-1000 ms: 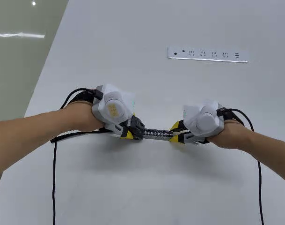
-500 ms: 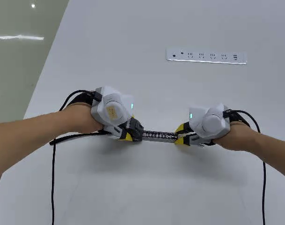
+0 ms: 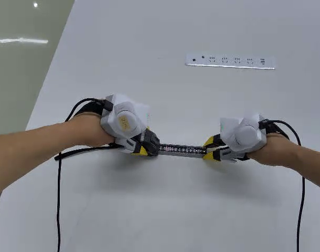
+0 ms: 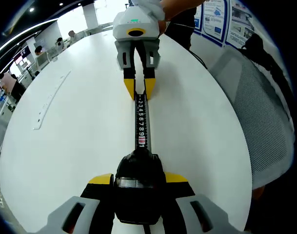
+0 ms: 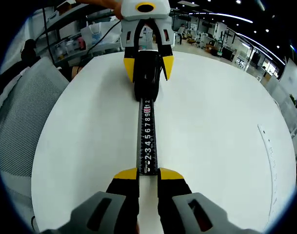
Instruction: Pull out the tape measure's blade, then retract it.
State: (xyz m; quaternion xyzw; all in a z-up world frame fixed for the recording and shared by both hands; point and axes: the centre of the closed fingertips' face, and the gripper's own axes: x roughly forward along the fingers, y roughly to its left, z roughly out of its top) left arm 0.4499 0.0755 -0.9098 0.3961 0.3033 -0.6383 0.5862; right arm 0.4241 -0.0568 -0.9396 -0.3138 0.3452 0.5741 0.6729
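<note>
Black tape measure case [image 4: 140, 195] is sitting clamped in the left gripper [image 3: 143, 147], its numbered blade [image 3: 182, 150] running across to the right gripper [image 3: 210, 154], which is pinching the tip. Both forearms [image 3: 39, 144] are reaching in low over the white table [image 3: 165, 210], with a white power strip [image 3: 229, 60] lying farther back.

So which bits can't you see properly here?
- Sides of the tape measure case: left gripper view, covered by the jaws of the left gripper.
- Tip of the blade: right gripper view, pinched inside the right gripper.
- Blade numbers: head view, too small.
- Markings on the power strip: head view, too small.
</note>
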